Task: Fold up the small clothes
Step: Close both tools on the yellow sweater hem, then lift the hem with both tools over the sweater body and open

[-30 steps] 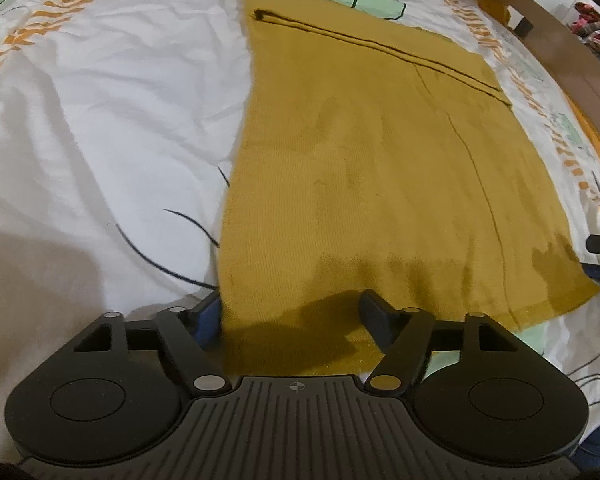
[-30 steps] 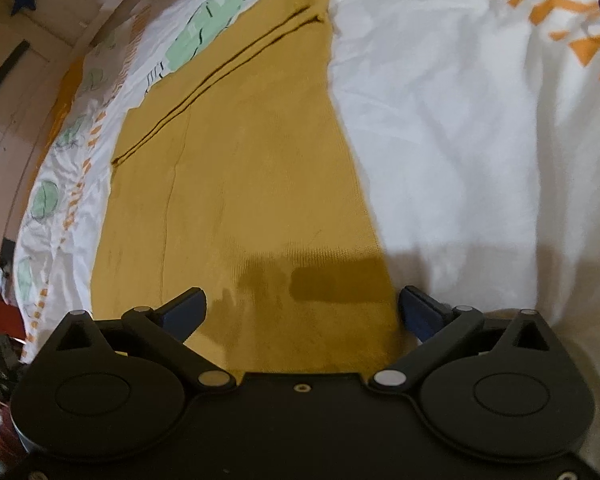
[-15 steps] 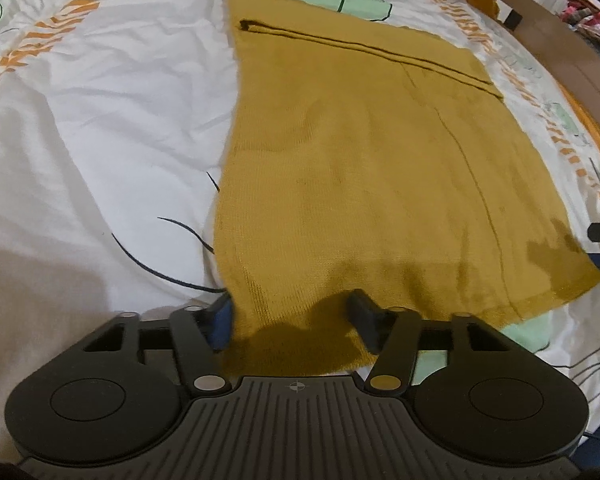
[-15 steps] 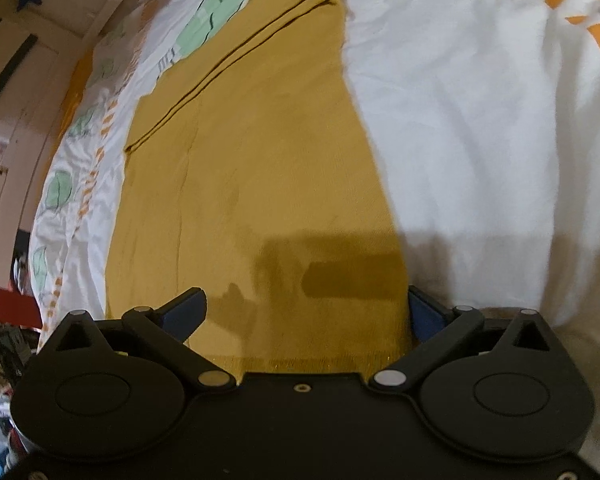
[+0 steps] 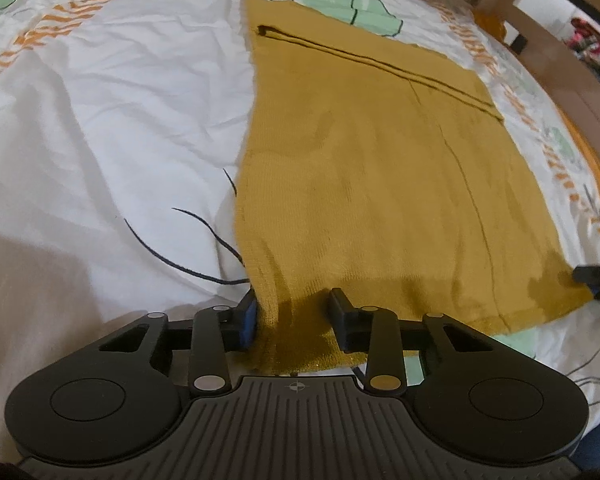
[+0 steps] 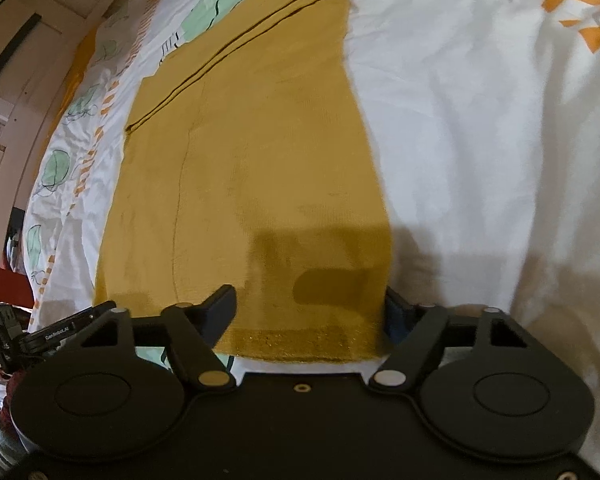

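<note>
My left tongs (image 5: 293, 312) half-open astride the yellow cloth's (image 5: 380, 184) near corner, right tongs (image 6: 312, 306) wide astride its hem, white bedsheet (image 5: 120, 120) beneath.

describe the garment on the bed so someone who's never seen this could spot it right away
Start from the white bedsheet printed with orange dashes and pale green leaf shapes. Lying flat on it is the mustard-yellow knit garment, its near hem between the open fingers of the left gripper and the right gripper. It is the only solid mustard-coloured cloth there, with a dark double line across its far end.
</note>
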Demonstrator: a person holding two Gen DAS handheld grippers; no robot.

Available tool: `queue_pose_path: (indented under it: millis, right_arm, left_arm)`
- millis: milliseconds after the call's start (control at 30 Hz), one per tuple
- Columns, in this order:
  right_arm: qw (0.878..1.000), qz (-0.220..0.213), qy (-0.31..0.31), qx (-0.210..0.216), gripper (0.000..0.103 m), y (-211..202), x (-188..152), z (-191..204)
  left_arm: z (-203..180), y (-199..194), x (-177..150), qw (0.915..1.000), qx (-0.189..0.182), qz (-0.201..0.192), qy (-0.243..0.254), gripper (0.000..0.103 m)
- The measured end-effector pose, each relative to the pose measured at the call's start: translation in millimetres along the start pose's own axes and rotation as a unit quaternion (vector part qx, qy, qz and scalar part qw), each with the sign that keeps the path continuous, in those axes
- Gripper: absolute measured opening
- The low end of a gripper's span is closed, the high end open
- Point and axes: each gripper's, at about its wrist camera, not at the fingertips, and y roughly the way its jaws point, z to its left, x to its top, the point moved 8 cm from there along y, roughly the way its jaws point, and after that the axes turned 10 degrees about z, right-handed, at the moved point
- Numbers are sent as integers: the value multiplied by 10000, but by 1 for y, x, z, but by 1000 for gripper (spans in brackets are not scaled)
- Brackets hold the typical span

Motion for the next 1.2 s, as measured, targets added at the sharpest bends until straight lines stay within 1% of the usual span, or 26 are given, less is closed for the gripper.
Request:
queue_pose_path:
  millis: [333, 367, 400, 433, 467, 500, 533, 567, 600, 700, 867, 1033, 1200]
  right_arm:
    - [10000, 24, -4, 8, 75, 0, 0, 0]
    - [10000, 24, -6, 3, 75, -1, 0, 0]
    - [10000, 23, -13, 0, 74, 0, 0, 0]
    - [10000, 25, -22, -8, 72, 0, 0, 0]
    - [10000, 38, -35, -3, 65, 0, 0, 1]
    - [10000, 51, -34, 9, 53, 1, -1, 0]
    - [10000, 81, -19, 29, 44, 3, -1, 0]
    - [9999, 119, -2, 51, 24, 5, -3, 0]
    - [9999, 147, 18, 86, 18, 7, -4, -1]
    - [9999, 39, -49, 120, 15, 4, -5, 1]
    - [9975, -444, -173, 527, 14, -13, 0, 11]
    - [9910, -941, -278, 906, 13, -27, 14, 19]
    - [9830, -1397, -383, 1131, 13, -41, 37, 31]
  left_arm:
    - [12, -10, 2, 9981, -196, -246, -532, 34]
    - [13, -10, 2, 9979, -208, -260, -547, 33]
    - [13, -11, 1, 9979, -186, -268, -553, 28]
    - [14, -11, 0, 9981, -160, -241, -551, 20]
    - [14, -10, -1, 9982, -149, -197, -549, 18]
    - [14, -9, -2, 9983, -152, -167, -531, 15]
    - [13, -9, -1, 9985, -154, -174, -505, 8]
    - [12, -9, -1, 9986, -152, -180, -481, 6]
    - [11, -10, -1, 9987, -140, -201, -458, 6]
    - [9, -17, 1, 9983, -163, -391, -406, 5]
    - [4, -39, 12, 9941, -482, -814, -527, 5]
    - [-2, -62, 36, 9890, -634, -1233, -521, 5]
    - [-5, -73, 66, 9828, -801, -1535, -636, 5]
